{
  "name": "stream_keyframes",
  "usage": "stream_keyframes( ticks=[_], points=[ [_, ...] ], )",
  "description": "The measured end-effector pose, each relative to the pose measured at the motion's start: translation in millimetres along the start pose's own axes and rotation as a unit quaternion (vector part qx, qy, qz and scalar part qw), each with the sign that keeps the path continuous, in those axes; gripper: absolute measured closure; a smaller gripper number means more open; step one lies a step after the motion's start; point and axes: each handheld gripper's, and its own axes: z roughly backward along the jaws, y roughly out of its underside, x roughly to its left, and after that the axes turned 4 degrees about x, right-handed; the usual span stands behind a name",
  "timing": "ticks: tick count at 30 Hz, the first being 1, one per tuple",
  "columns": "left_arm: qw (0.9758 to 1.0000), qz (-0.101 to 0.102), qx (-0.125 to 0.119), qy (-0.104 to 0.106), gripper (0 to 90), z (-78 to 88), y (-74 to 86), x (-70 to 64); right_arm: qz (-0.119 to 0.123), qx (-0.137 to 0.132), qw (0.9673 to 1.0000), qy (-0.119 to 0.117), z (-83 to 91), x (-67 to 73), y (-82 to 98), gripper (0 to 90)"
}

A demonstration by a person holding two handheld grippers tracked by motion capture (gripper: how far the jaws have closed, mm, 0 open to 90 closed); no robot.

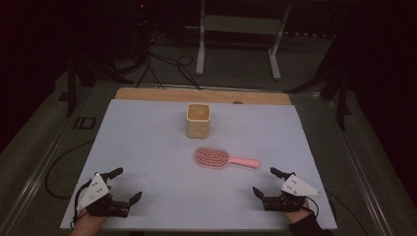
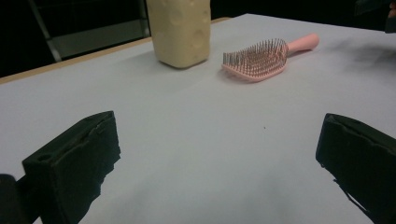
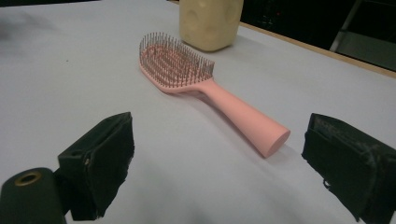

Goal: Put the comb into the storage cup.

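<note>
While both claws gape empty, cream container (image 1: 198,121) stands upright beside pink hairbrush (image 1: 220,158); contents hidden.

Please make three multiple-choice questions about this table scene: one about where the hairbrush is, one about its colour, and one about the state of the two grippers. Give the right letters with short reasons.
1. Where does the hairbrush lie?
A. On the table, on the near side of the cream container
B. Inside the container
C. Between the jaws of the left gripper

2. What colour is the hairbrush?
A. Blue
B. Pink
C. Black

3. In what state are the left gripper and the right gripper?
A. Both shut on the hairbrush
B. One open, one shut
C. Both open and holding nothing

Answers:
1. A, as the high view shows it flat on the table, closer to the person than the container and apart from it.
2. B, since head and handle are pink in all views.
3. C, because each gripper view shows its jaws wide apart with bare table between them.
</note>
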Motion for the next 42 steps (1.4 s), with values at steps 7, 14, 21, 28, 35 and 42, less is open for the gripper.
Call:
stream_keyframes(
  ticks=[7,14,21,28,35,42],
  points=[
    [1.0,0.001,-0.001,-0.002,0.0,1.6,-0.4,-1.2,0.009,0.008,0.9999,-0.002,-4.3,0.5,-0.1,8.8],
    [1.0,0.004,-0.003,-0.004,0.0,4.0,0.3,-2.0,0.01,0.008,0.9999,-0.009,-4.8,1.8,-1.7,8.8],
    [1.0,-0.004,-0.001,0.001,0.0,6.7,2.1,-3.4,-0.003,0.003,0.9996,-0.029,-2.4,3.4,-8.0,8.9],
    [1.0,-0.003,-0.005,0.0,0.0,7.4,1.6,-3.8,0.011,0.027,0.9985,-0.045,-5.4,10.8,-11.8,8.8],
    [1.0,-0.005,-0.006,0.004,0.0,6.9,1.2,-4.6,0.006,0.021,0.9983,-0.054,0.8,11.8,-22.6,8.7],
    [1.0,-0.006,-0.005,0.004,0.0,6.7,0.9,-5.3,0.024,0.018,0.9982,-0.051,9.7,11.8,-42.8,8.8]
  ],
)
